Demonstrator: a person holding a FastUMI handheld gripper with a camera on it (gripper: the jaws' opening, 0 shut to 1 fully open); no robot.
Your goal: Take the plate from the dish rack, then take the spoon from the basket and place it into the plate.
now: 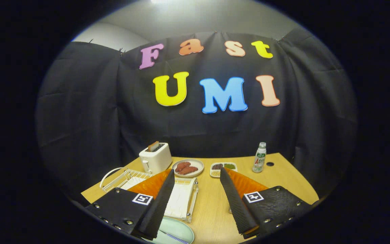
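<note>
The gripper (196,176) hangs above a wooden table (212,210), and its two fingers (163,200) stand wide apart with nothing between them.

At about 10 o'clock from the fingertips stands a white toaster (155,157) with a slice of bread (153,146) upright in its slot. At 12 o'clock, just beyond the tips, a round plate (188,167) holds two reddish-brown pieces of food. Beside it, at 1 o'clock, a small divided tray (223,169) has dark, green and pale fillings in its compartments. At 2 o'clock a small bottle (259,157) stands upright.

The white wire dish rack (181,198) lies under and beside the left finger; its long axis runs from 7 o'clock to 1 o'clock. I cannot tell what is inside it, because the finger hides much of it.

The pale green plate (176,230) lies flat on the table at 7 o'clock, just in front of the rack and touching or almost touching it. A striped, thin thing lies on it, pointing about 4 o'clock; I cannot tell what it is.
</note>
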